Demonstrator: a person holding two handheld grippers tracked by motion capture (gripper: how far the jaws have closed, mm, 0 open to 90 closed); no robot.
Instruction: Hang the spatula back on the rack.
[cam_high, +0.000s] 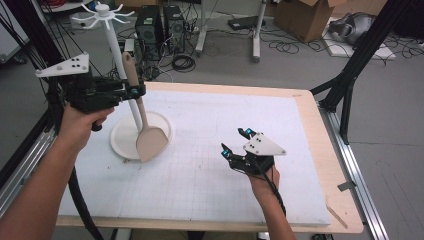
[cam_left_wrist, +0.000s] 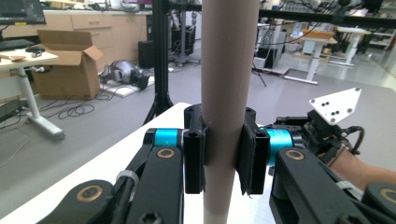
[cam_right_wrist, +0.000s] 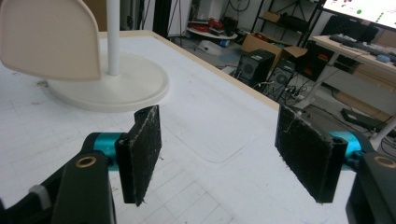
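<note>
There are two tools: the left tool (cam_high: 134, 91) and the right tool (cam_high: 235, 141). There is one spatula (cam_high: 148, 140), and the left tool grips it at the handle. There is one stand (cam_high: 141, 131), just behind the left tool, with one round base and one pole. There is one tabletop (cam_high: 300, 150) under both tools. Beyond the tools, on the floor, stand two computer towers (cam_high: 160, 27) and one cardboard box (cam_high: 305, 17).
</note>
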